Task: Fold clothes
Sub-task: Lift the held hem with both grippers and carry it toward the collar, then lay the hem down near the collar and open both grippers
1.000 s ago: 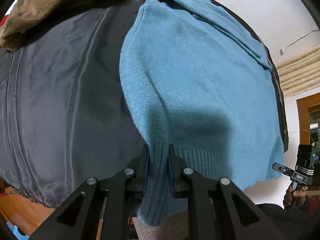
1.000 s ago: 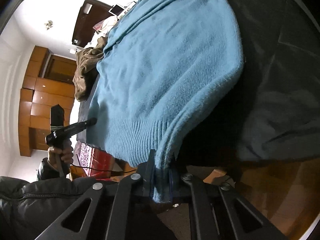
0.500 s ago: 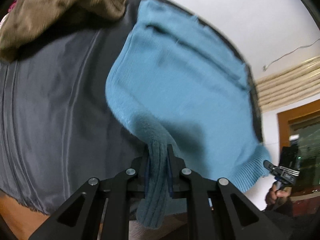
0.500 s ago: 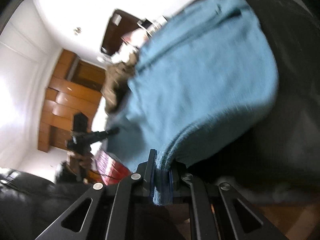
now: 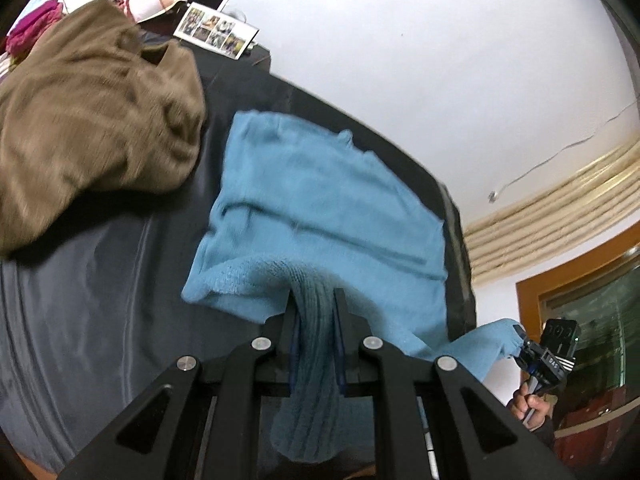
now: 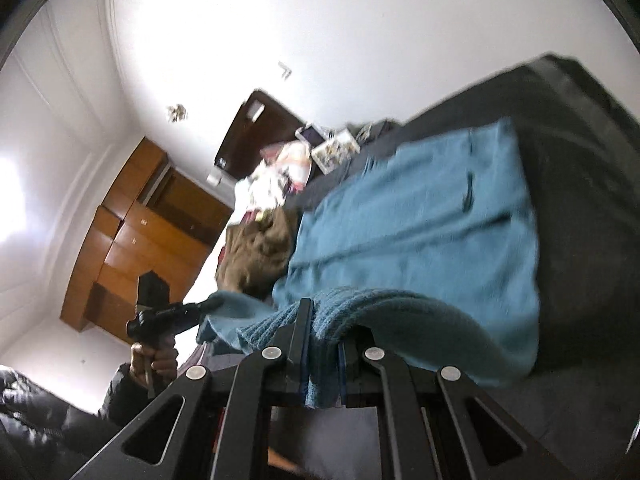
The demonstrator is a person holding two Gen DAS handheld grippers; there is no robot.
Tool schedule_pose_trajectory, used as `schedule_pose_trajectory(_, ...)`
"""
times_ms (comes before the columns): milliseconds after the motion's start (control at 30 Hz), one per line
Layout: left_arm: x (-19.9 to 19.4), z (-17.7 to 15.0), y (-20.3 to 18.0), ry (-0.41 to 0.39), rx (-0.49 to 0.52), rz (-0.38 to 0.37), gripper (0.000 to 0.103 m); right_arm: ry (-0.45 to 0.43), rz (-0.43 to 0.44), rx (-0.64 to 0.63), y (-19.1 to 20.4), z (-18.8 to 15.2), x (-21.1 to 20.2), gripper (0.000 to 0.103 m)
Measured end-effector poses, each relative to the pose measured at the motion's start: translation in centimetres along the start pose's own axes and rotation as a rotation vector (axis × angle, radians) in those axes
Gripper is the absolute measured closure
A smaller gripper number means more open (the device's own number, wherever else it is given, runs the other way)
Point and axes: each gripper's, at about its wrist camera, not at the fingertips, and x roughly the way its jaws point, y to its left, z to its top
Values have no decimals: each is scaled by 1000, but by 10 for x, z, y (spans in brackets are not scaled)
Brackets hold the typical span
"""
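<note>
Dark satin sheet (image 5: 100, 300) bears ribbed, fuzzy blue sweater (image 5: 320, 208).

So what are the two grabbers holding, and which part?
Both hold the blue sweater: left gripper and right gripper each pinch its ribbed bottom hem.

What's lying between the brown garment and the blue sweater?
Only bare dark sheet separates the brown garment from the blue sweater, seen in the left wrist view.
</note>
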Motion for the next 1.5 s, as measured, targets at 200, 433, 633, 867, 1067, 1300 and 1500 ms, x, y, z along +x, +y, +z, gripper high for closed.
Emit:
schedule_pose_trajectory(200, 18, 48, -9, -8, -8, -39, 88, -90, -89, -6, 0, 50, 12, 92)
schedule_pose_trajectory(433, 48, 111, -12, -16, -10, -66, 88, -164, -186, -50, -1, 108, 34, 92)
schedule_pose_trajectory(633, 91, 153, -4, 19, -25, -49, 88, -169, -293, -47, -10, 146, 69, 92)
schedule_pose_trajectory(867, 141, 169, 23, 101, -62, -7, 88, -117, -386, 17, -40, 160, 116, 92)
schedule_pose_trajectory(1067, 166, 176, 42, 147, -102, 2, 87, -100, -455, 17, -52, 168, 141, 92)
schedule_pose_trajectory(1300, 180, 182, 59, 172, -162, -38, 58, -86, -513, 83, -72, 174, 162, 88)
schedule_pose_trajectory(1500, 158, 185, 70, 69, -198, -35, 22, -119, -674, 23, -69, 164, 162, 21)
